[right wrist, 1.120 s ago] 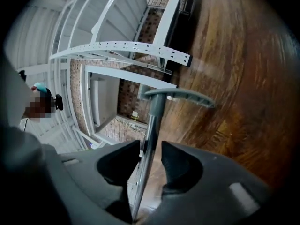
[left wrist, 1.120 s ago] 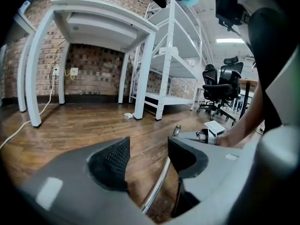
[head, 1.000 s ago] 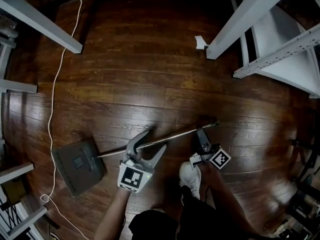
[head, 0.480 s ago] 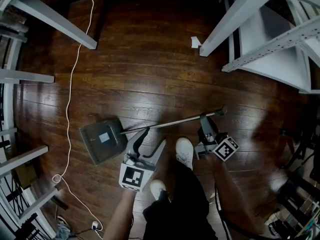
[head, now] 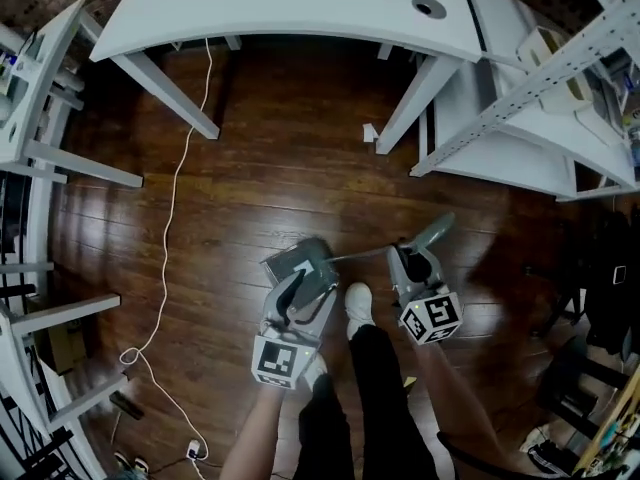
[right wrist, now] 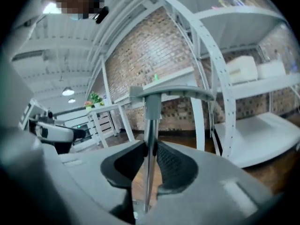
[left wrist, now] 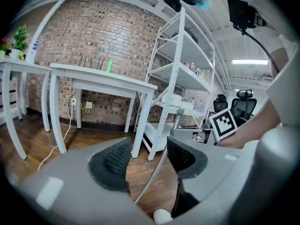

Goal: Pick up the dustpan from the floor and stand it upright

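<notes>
You have one dustpan (head: 300, 264) and two hand-held grippers; your right hand-held gripper (head: 413, 260) clamps its metal shaft (right wrist: 149, 139); your left hand-held gripper (head: 310, 290) is closed round that shaft lower down; the pan hangs above the floor (head: 250, 188).

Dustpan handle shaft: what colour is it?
The dustpan handle shaft is shiny silver; right gripper view shows it best.
</notes>
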### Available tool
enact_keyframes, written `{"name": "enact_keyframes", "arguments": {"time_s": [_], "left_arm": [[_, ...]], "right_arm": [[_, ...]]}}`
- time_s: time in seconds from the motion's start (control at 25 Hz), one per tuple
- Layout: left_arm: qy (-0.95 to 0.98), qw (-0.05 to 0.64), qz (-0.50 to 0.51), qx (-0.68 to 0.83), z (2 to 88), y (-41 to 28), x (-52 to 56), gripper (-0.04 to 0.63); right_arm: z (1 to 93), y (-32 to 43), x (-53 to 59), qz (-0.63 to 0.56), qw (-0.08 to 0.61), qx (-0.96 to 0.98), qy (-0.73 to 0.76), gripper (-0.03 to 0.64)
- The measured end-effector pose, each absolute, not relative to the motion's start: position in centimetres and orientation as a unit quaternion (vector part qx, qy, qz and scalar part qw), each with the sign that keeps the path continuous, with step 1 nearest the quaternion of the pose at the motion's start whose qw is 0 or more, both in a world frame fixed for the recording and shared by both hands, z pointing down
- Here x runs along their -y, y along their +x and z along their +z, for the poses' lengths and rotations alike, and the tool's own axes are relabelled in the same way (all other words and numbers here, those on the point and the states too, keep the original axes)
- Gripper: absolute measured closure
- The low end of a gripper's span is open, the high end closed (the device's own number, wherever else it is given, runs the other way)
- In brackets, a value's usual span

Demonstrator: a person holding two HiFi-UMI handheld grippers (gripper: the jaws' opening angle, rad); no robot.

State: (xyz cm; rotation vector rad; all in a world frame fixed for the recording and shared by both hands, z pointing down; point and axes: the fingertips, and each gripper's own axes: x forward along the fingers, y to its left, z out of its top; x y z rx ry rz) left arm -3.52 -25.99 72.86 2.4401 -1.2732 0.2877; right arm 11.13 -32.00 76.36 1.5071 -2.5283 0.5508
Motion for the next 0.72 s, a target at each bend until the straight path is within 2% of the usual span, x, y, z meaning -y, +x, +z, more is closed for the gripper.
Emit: {"name": "enact_keyframes", "arguments": {"time_s": [0.2,0.4,0.44,0.48,0.52,0.72], "left_arm": [[0.864,0.180,0.108,0.458,68.8,-5.0,22.2,0.334],[0.838,0.198,0.102,0.498,67.6,-9.1,16.9,0.334],[0.836,0.203,0.102,0.500,67.3,-9.9,15.6,0.331],[0.834,0.205,0.101,0.502,66.8,-10.8,14.7,0.328],[0.833,0.205,0.100,0.504,66.1,-11.7,14.0,0.328],[0.829,0.207,0.080,0.513,59.7,-13.9,8.0,0.328]], "right_arm": [[74.3,4.7,28.2,0.114,0.150,0.865,0.465,0.546],[76.3,-0.8,23.3,0.114,0.207,0.883,0.404,0.538],[77.0,-1.4,22.1,0.118,0.228,0.886,0.385,0.470],[77.6,-1.7,21.3,0.119,0.246,0.890,0.366,0.349],[77.6,-1.7,20.8,0.121,0.257,0.892,0.351,0.318],[74.0,-0.9,10.9,0.213,0.221,0.894,0.325,0.282]]}}
